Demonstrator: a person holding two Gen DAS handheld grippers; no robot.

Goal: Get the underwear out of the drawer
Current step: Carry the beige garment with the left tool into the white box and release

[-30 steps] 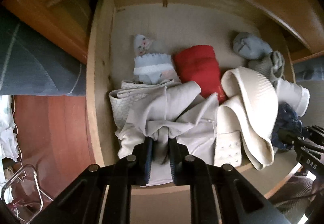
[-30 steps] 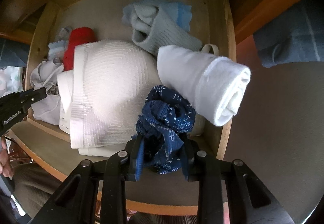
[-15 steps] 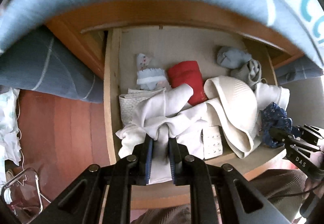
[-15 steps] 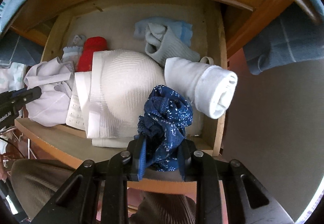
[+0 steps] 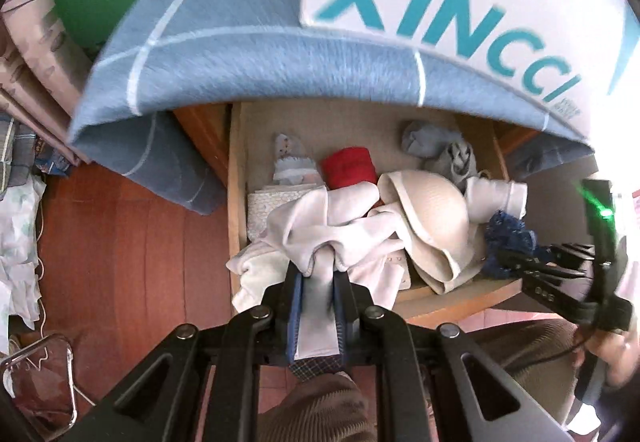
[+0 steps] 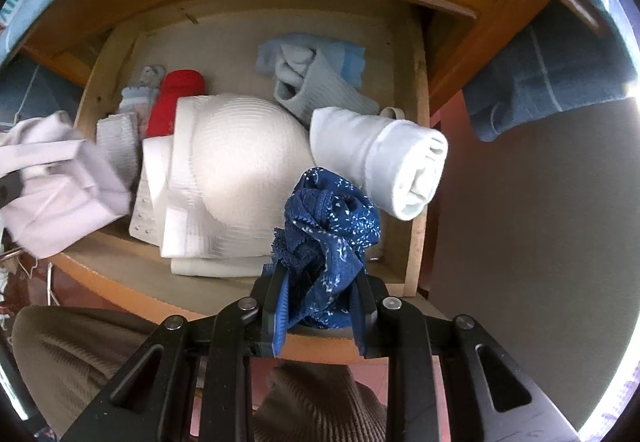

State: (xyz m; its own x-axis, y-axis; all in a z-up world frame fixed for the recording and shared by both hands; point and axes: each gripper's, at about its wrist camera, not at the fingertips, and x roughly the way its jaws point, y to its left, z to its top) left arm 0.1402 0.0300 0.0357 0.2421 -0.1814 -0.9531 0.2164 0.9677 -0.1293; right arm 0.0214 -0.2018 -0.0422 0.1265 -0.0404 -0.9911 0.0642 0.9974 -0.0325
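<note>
My left gripper (image 5: 318, 274) is shut on a fold of white underwear (image 5: 340, 226), which hangs lifted above the front left part of the open wooden drawer (image 5: 236, 178). The same white underwear (image 6: 52, 182) shows raised at the left of the right wrist view. My right gripper (image 6: 318, 282) is shut on crumpled dark blue patterned underwear (image 6: 328, 218), held over the drawer's front right corner. In the left wrist view that blue underwear (image 5: 508, 238) sits in the right gripper (image 5: 500, 260) at the right.
In the drawer (image 6: 416, 170) lie a cream bra (image 6: 236, 162), a rolled white garment (image 6: 384, 158), red cloth (image 6: 176, 98), pale blue and grey socks (image 6: 316, 78). A blue checked bedcover (image 5: 256, 42) overhangs the drawer. A person's brown corduroy legs (image 6: 80, 358) are below.
The left gripper has risen, pulling the white underwear up off the pile; the bedcover now fills the top of its view. The right gripper lifted the blue underwear slightly.
</note>
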